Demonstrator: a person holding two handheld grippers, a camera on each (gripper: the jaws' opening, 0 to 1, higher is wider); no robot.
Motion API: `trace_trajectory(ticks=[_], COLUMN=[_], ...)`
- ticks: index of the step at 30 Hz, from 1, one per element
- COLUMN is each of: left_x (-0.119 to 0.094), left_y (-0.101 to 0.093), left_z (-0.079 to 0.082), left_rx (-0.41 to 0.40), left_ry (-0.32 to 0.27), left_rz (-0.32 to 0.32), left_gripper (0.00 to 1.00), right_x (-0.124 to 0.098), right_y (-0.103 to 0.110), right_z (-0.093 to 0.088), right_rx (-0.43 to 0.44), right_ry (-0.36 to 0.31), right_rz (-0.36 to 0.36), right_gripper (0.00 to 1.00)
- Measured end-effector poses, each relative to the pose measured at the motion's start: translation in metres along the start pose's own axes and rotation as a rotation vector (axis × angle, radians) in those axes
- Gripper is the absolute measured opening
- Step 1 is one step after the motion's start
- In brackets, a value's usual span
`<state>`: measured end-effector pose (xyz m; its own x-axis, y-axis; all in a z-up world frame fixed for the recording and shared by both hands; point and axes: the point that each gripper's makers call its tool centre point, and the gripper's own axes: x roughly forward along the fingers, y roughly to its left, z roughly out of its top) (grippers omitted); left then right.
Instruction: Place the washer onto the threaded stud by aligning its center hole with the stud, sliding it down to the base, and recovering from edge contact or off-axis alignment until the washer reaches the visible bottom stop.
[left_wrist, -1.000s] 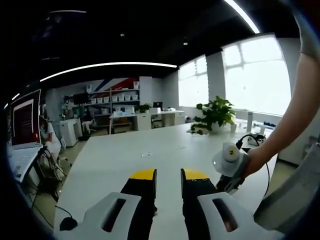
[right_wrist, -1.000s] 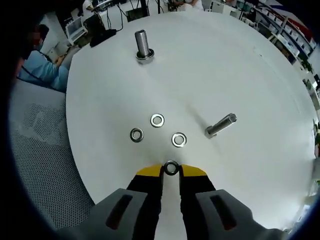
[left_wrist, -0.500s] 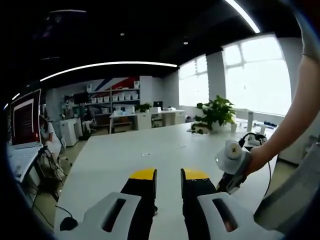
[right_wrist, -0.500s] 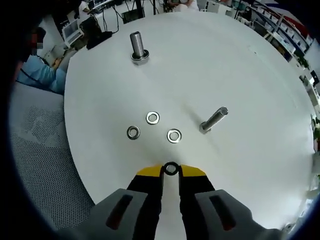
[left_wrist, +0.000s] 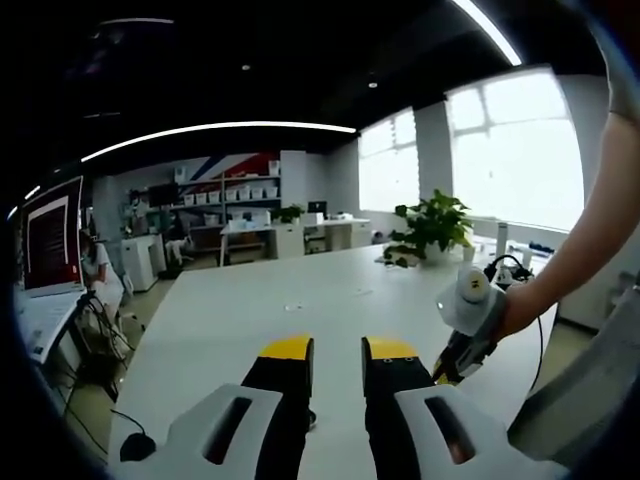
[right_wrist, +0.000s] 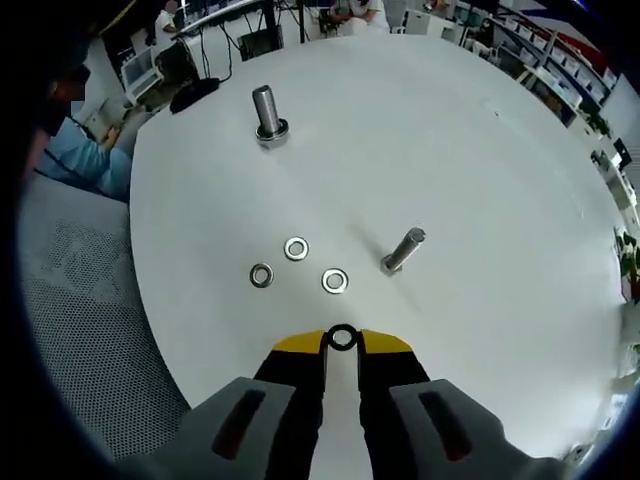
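One washer (right_wrist: 342, 338) clamped in our right gripper (right_wrist: 342, 345); stud (right_wrist: 267, 115) upper left, bare. Left gripper (left_wrist: 338, 352) apart, idle.

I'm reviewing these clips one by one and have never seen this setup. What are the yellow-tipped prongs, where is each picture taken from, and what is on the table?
No robot here: a person holds a two-fingered gripper in each hand, and a camera rides on each, looking out along its fingers.

In the right gripper view, the right gripper looks down on a white table and pinches a washer at its yellow tips. On the table lie three loose washers, an upright stud and a second stud that leans over.

In the left gripper view, the left gripper points across the table into an office, with a narrow gap between its fingers and nothing in it. The person's other hand comes in from the right.
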<state>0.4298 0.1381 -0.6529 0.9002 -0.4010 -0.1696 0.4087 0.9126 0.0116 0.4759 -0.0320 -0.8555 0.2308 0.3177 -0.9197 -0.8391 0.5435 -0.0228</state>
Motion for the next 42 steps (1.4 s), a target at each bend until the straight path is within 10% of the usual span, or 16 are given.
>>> trace_trajectory(ticks=[42], left_x=[0.0], left_y=[-0.001], left_z=[0.0], left_rx=[-0.014], left_ry=[-0.003], left_rz=[-0.011], left_gripper=[0.17], right_x=[-0.029], right_y=[-0.034], right_z=[0.058], right_rx=[-0.078], right_ry=[-0.03], right_rz=[-0.061], right_gripper=[0.13])
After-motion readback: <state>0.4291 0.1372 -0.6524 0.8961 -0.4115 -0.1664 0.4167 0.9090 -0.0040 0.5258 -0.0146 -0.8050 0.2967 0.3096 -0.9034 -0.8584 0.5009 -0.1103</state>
